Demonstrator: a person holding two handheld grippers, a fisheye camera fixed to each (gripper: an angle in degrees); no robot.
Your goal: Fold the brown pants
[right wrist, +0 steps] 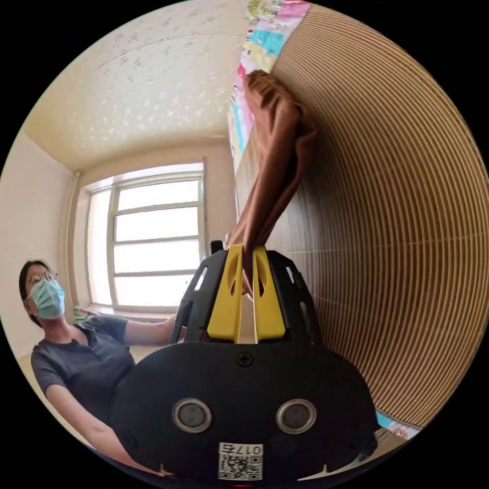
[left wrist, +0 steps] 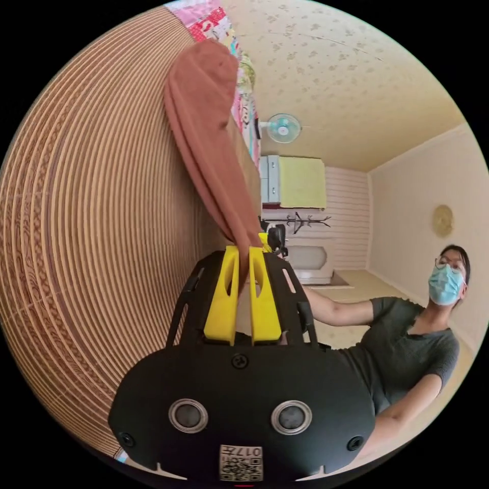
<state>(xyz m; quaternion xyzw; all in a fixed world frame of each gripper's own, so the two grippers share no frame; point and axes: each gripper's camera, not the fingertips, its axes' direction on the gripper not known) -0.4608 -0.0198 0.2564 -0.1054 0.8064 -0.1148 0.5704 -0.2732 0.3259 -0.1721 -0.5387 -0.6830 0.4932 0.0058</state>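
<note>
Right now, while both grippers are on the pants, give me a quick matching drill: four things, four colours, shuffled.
Things:
1. pants
2. left gripper finger
3. wall fan
4. ribbed mat

Colours:
A. yellow
B. tan with brown ribs
C. rust brown
D. pale teal

Pairs: 1-C, 2-A, 3-D, 4-B. The right gripper also clamps the pants.

I am seeing one white label (left wrist: 241,462) on the black housing of the left gripper (left wrist: 249,249), below the two round lenses. It is carrying a square matrix code and a short line of characters above the code. The characters are appearing inverted, so I am not making them out reliably. I am seeing a matching label (right wrist: 241,461) in the same position on the right gripper (right wrist: 248,249).
</note>
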